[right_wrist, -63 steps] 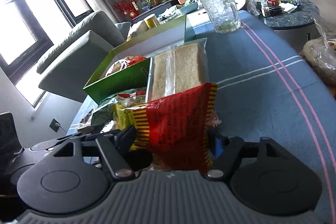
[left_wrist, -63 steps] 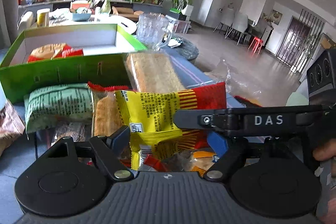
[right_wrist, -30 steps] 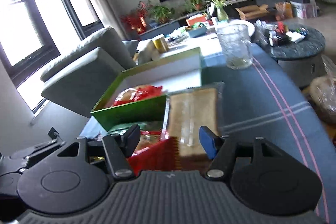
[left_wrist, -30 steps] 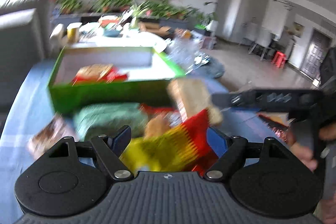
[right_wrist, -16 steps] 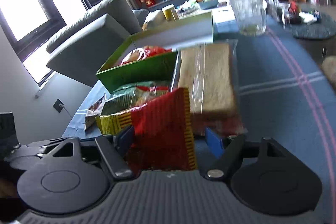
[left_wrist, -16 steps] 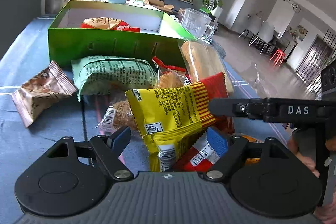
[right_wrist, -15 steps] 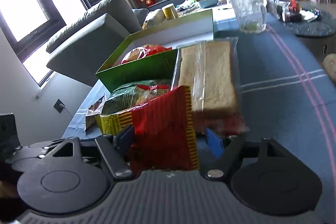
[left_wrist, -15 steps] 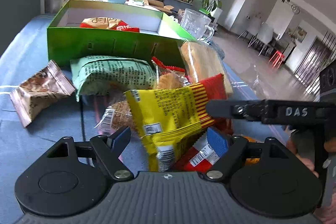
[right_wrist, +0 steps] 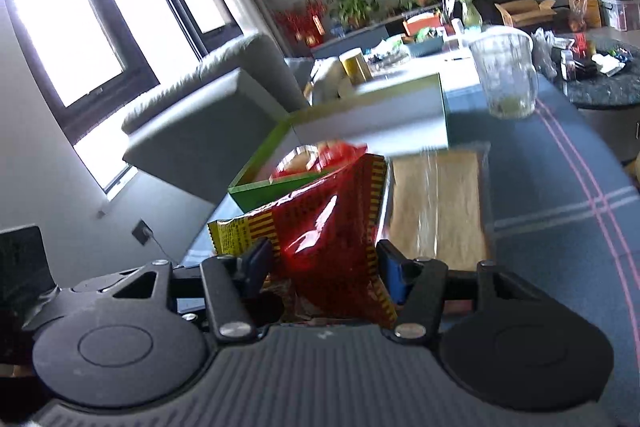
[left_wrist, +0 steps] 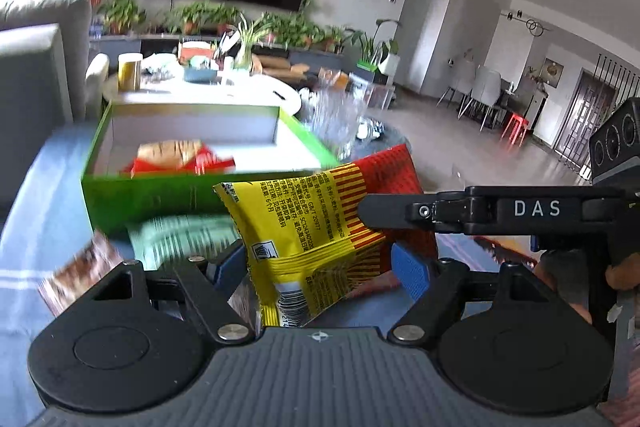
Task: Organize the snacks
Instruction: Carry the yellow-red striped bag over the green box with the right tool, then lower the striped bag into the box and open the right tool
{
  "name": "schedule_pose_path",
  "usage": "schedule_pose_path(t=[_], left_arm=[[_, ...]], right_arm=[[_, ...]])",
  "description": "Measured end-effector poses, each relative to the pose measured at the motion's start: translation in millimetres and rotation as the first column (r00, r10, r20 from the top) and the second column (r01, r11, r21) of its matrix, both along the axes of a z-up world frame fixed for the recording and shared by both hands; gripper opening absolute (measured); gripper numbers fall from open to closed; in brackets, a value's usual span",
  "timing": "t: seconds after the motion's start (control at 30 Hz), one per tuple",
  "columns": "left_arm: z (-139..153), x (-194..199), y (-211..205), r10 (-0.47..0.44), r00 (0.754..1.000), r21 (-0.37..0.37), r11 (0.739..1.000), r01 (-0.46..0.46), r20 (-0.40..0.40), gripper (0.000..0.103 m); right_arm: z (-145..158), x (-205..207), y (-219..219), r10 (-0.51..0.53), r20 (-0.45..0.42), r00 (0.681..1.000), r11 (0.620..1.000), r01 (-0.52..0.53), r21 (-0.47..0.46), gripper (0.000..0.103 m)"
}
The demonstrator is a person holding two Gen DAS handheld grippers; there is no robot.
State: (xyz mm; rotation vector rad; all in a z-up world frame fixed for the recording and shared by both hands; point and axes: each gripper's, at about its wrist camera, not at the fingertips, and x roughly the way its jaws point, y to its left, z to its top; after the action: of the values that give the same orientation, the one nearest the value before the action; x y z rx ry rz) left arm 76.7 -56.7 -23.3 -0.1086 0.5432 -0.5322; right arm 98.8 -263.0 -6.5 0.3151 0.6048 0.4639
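Both grippers on one yellow-and-red snack packet, lifted in front of the green box.

Left wrist view: left gripper [left_wrist: 320, 267] has its blue pads partly closed on the yellow-and-red snack packet [left_wrist: 312, 227], which stands tilted between them. The right gripper [left_wrist: 480, 211] reaches in from the right and overlaps the packet's red end. Behind is the green box [left_wrist: 160, 195], open, with a red-wrapped snack [left_wrist: 180, 157] inside. A green packet [left_wrist: 176, 239] and a brown packet [left_wrist: 80, 271] lie blurred on the blue tablecloth [left_wrist: 32, 227].
Right wrist view: right gripper [right_wrist: 320, 267] is closed partway on the same packet's [right_wrist: 328, 235] red end. A clear-wrapped bread slab [right_wrist: 440, 203] lies just right; a glass mug [right_wrist: 506, 75] stands beyond.
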Motion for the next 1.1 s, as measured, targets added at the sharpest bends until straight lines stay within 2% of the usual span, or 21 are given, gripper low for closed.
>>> schedule_pose_path(t=[0.2, 0.37, 0.47, 0.63, 0.9, 1.0, 1.1], left_arm=[[22.5, 30.3, -6.5, 0.031, 0.997, 0.031, 0.999, -0.033, 0.070, 0.075], [42.1, 70.3, -5.7, 0.063, 0.993, 0.005, 0.998, -0.064, 0.104, 0.075], [44.4, 94.9, -8.0, 0.064, 0.992, 0.017, 0.998, -0.066, 0.111, 0.075], [33.7, 126.6, -15.4, 0.068, 0.994, 0.045, 0.996, -0.072, 0.084, 0.075], [0.1, 169.8, -21.9, 0.070, 0.998, 0.071, 0.995, -0.070, -0.001, 0.076], [-13.7, 183.5, -24.4, 0.072, 0.996, 0.124, 0.990, -0.066, -0.045, 0.076], [-25.2, 184.9, -21.2, 0.081, 0.995, 0.156, 0.985, -0.072, -0.054, 0.076]], right_arm=[[18.9, 22.7, 5.1, -0.001, 0.063, 0.998, 1.000, 0.001, 0.001, 0.059], [34.5, 64.7, 1.6, -0.009, 0.065, 0.998, 0.999, 0.006, 0.052, 0.059], [38.3, 86.5, -3.6, -0.014, 0.065, 0.998, 0.996, 0.008, 0.084, 0.059], [29.8, 115.2, -7.1, -0.031, 0.024, 0.999, 0.995, 0.029, 0.099, 0.059], [1.6, 146.6, -9.8, -0.065, -0.051, 0.997, 0.994, 0.070, 0.083, 0.059], [-9.8, 157.5, -11.1, -0.073, -0.091, 0.993, 0.994, 0.080, 0.075, 0.059], [-22.0, 156.4, -15.3, -0.154, -0.121, 0.981, 0.987, 0.157, 0.020, 0.064]])
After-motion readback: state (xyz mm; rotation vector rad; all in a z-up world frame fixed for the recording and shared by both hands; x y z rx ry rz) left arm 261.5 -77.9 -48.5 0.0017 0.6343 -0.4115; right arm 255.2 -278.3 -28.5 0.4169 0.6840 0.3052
